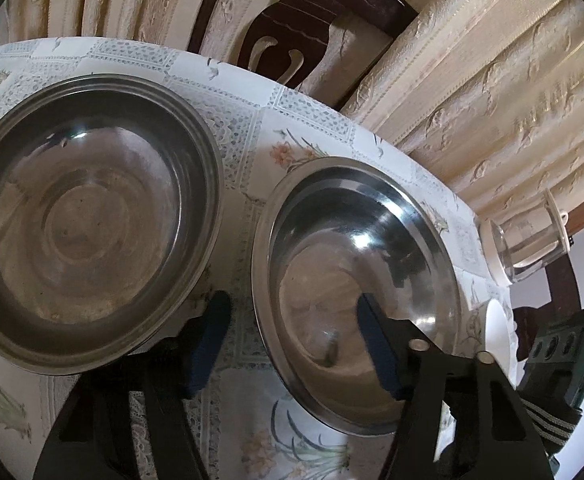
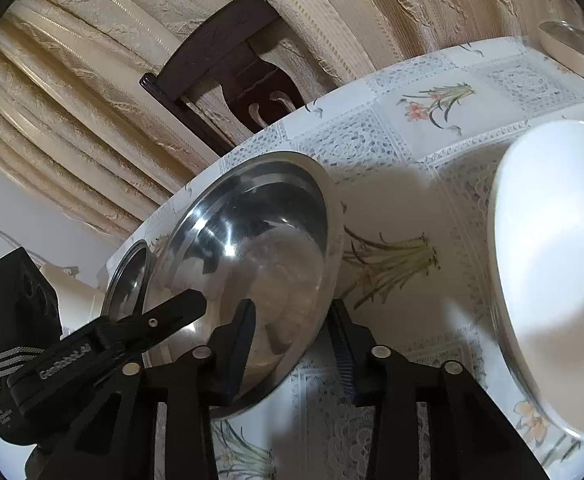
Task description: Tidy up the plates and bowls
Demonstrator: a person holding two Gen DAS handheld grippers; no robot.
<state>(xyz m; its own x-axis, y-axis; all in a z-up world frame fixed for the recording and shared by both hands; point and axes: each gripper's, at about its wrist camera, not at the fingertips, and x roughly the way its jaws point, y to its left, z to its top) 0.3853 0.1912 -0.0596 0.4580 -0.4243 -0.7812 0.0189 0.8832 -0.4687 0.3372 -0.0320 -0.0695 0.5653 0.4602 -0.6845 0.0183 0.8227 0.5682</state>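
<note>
At lower centre of the left wrist view, left claw (image 1: pixel 292 344) is spread wide, one finger over the steel bowl (image 1: pixel 356 296), the other on the cloth-covered surface (image 1: pixel 244 152) betw. it & a bigger steel bowl (image 1: pixel 92 220) at left. In the right wrist view, right claw (image 2: pixel 296 344) is also parted, straddling the same bowl's rim, not clamped. White plate (image 2: pixel 552 280) lies at right edge.

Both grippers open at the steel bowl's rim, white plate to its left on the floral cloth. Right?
Not quite: the white plate lies to the right of the steel bowl, as the right wrist view shows. Both grippers, left and right, are open at its rim.
</note>
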